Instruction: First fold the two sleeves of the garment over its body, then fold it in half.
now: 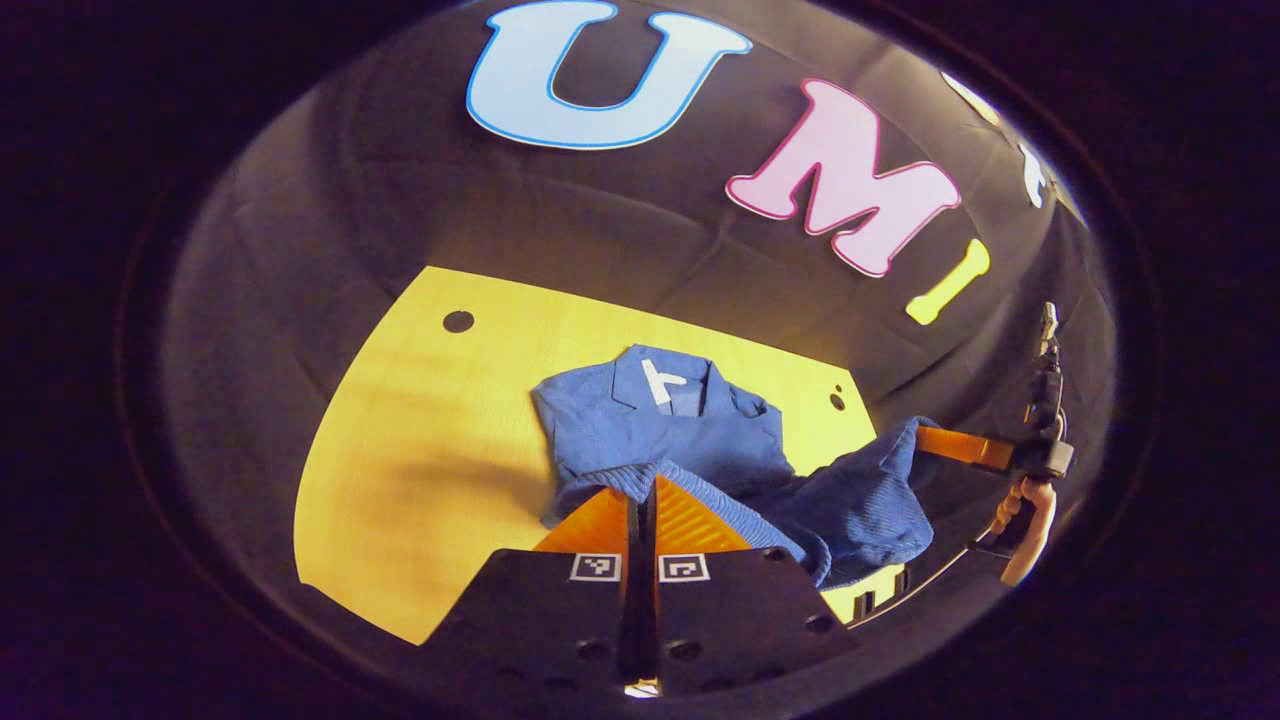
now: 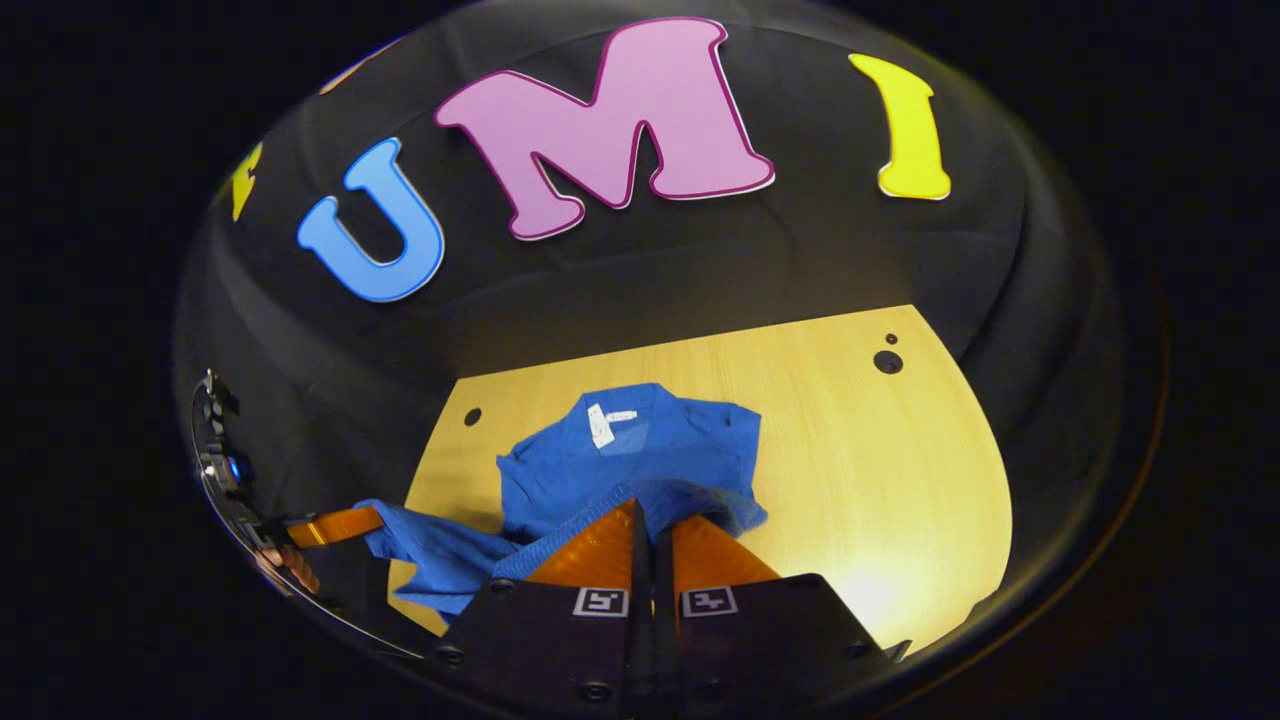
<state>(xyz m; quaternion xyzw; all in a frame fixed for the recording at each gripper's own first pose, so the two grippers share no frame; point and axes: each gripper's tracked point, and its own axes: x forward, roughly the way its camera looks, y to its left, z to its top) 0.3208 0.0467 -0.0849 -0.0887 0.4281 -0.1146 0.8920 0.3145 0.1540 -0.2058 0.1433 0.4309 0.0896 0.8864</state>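
A blue collared garment [image 1: 680, 430] lies on the yellow table [image 1: 420, 420] with its collar and white label [image 1: 660, 380] at the far end. My left gripper [image 1: 641, 490] is shut on the near hem, which is raised off the table. Off to the right, the right gripper [image 1: 925, 440] pinches another part of the same lifted edge, and a hand [image 1: 1030, 530] holds it. In the right gripper view, my right gripper [image 2: 652, 515] is shut on the hem of the garment [image 2: 640, 450]. The left gripper [image 2: 370, 522] grips the cloth's corner at the far left.
The table [image 2: 880, 470] has small round holes near its far corners [image 2: 887, 361] [image 1: 458, 321]. Black cloth wall stands behind and beside it. Bare wood lies to the left of the garment in the left gripper view and to its right in the right gripper view.
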